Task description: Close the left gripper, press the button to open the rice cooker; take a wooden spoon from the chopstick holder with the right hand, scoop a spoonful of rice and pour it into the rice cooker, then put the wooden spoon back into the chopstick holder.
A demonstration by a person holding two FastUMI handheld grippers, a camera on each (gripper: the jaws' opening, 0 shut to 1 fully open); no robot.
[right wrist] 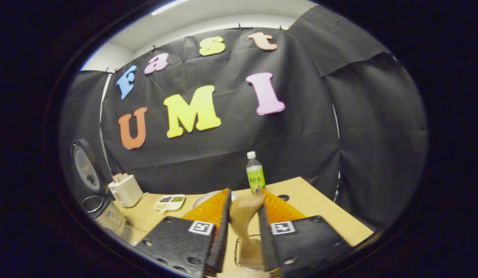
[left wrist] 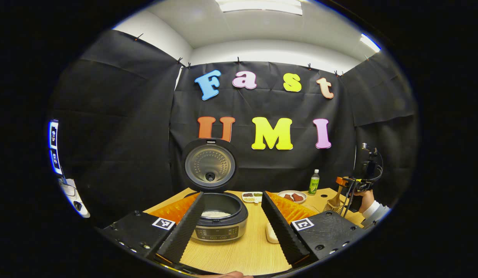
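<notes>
In the left gripper view, my left gripper (left wrist: 232, 216) hangs above the near edge of the wooden table (left wrist: 242, 253) with its fingers spread wide apart, holding nothing. The rice cooker (left wrist: 219, 222) sits between those fingers, its lid (left wrist: 210, 165) standing upright behind the pot, and white rice (left wrist: 215, 214) lies in the inner pot. Behind the rice cooker, to its right, are a small divided tray (left wrist: 252, 197), then a plate (left wrist: 292, 196) with dark red pieces, then a green-labelled bottle (left wrist: 314, 182). Farther right of the cooker, at the table's far side, a hand (left wrist: 365, 200) holds my right gripper over a wire basket (left wrist: 335, 206). In the right gripper view, my right gripper (right wrist: 243, 216) is closed on the wooden spoon (right wrist: 244, 220), both fingers pressing its sides; the spoon is blurred and reaches down into a clear container (right wrist: 248, 253) below. The rice cooker (right wrist: 103, 216) stands far left of the spoon, with a cream-coloured holder (right wrist: 125, 190) beside it.
</notes>
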